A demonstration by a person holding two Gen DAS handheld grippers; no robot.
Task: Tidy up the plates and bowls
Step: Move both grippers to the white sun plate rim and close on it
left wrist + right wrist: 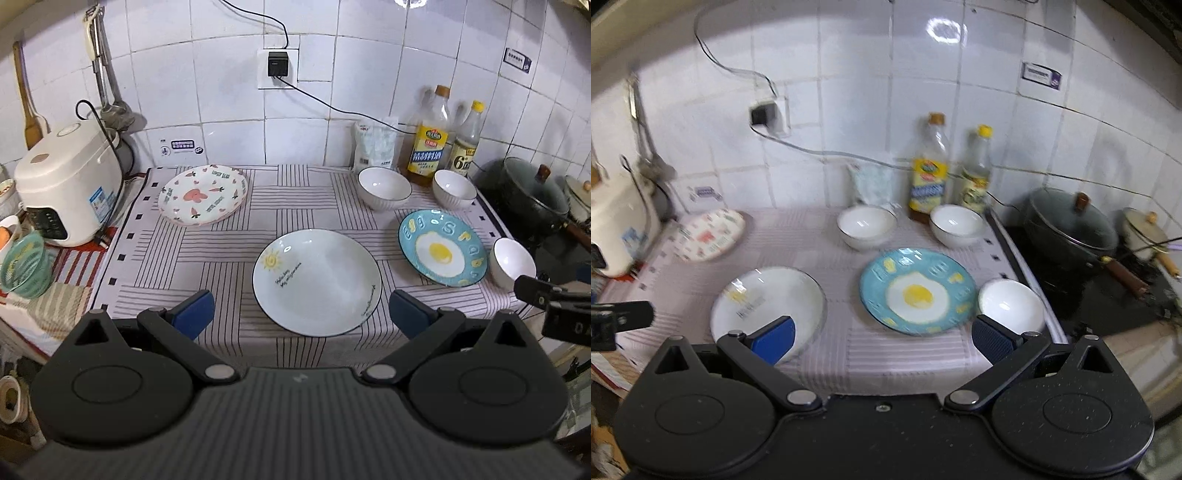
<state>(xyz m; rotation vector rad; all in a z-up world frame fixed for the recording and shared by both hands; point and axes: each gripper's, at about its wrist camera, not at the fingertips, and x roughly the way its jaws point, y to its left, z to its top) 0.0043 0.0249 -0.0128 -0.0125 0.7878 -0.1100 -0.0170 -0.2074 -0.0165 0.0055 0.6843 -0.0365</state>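
A white sun plate (317,282) (768,308) lies at the front middle of the striped cloth. A blue egg plate (442,247) (918,291) lies to its right. A rabbit-pattern plate (203,194) (711,234) lies at the back left. Three white bowls stand at the back (385,187) (866,225), back right (454,189) (956,224) and front right (511,262) (1010,304). My left gripper (301,315) is open and empty before the sun plate. My right gripper (882,339) is open and empty before the egg plate; it also shows at the right edge of the left wrist view (546,295).
A rice cooker (68,184) stands at the left, with a green basket (24,264) in front of it. Two bottles (430,142) (466,142) and a bag (375,142) stand by the tiled wall. A dark lidded pot (528,192) (1071,225) sits on the stove at the right.
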